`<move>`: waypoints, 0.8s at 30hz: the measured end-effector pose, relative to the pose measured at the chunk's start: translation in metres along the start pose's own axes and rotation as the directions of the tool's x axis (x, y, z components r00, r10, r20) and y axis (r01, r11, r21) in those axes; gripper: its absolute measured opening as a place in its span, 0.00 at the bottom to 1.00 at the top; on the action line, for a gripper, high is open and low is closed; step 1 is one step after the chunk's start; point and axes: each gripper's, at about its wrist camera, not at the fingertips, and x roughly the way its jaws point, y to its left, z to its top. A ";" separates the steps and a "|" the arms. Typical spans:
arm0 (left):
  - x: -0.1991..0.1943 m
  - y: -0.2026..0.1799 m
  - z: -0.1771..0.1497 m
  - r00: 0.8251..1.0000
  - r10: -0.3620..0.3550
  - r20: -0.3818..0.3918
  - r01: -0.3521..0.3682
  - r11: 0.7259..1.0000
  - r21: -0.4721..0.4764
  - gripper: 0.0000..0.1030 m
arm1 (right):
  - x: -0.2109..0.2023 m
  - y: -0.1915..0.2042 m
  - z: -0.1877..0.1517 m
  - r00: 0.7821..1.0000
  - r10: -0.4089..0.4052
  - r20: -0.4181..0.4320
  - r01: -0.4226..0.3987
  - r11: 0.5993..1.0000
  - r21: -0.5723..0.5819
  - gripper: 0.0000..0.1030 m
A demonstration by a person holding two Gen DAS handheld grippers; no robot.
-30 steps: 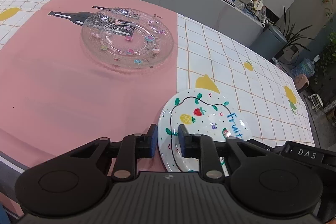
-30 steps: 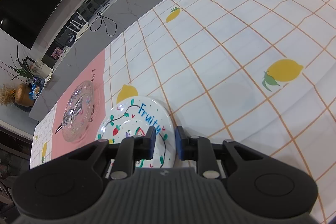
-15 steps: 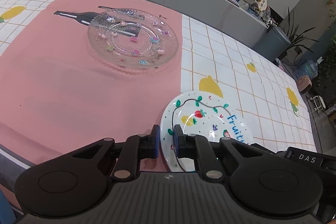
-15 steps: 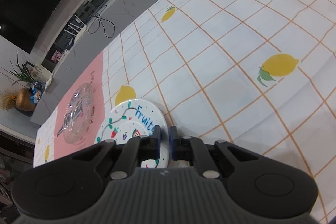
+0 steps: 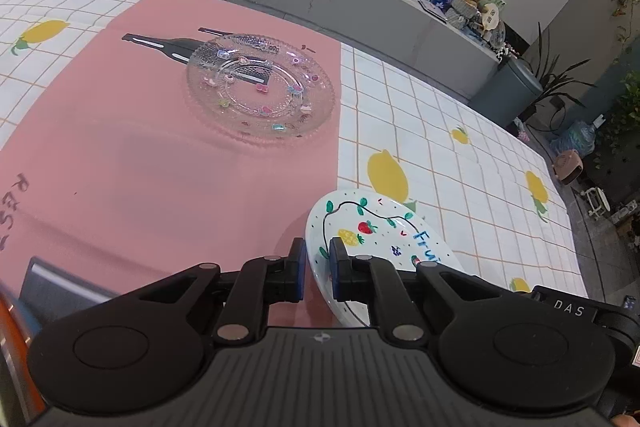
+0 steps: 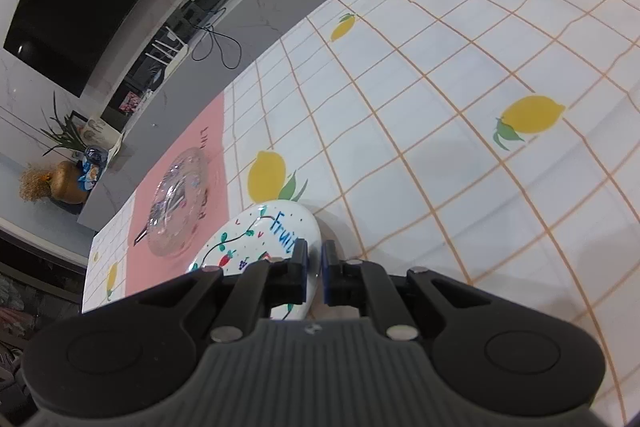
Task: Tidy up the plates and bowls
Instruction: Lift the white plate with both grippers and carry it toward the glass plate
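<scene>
Low in both frames, the left gripper (image 5: 318, 269) and the right gripper (image 6: 314, 267) each clamp opposite rims of the fruit-painted plate (image 5: 380, 239). A clear glass plate (image 5: 260, 89) sits upper centre on the pink mat (image 5: 120, 155).

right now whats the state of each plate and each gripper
fruit plate: tilted, lifted off the cloth, rim pinched from two sides
glass plate: flat on the pink mat, untouched
left gripper: fingers shut on the fruit plate's near rim
right gripper: fingers shut on the fruit plate's opposite rim
</scene>
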 end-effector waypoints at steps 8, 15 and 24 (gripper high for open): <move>-0.032 0.004 -0.019 1.000 -0.021 0.024 0.021 1.000 -0.010 0.12 | -0.022 0.000 -0.017 0.999 0.038 0.015 -0.038 0.999 0.000 0.05; -0.058 0.012 -0.036 0.998 -0.040 0.047 0.041 0.999 -0.017 0.12 | -0.033 -0.006 -0.033 0.997 0.073 -0.001 -0.073 0.997 0.027 0.05; -0.083 0.019 -0.057 0.996 -0.039 0.085 0.040 0.999 -0.004 0.12 | -0.048 -0.001 -0.060 0.998 0.068 0.001 -0.068 0.998 0.004 0.05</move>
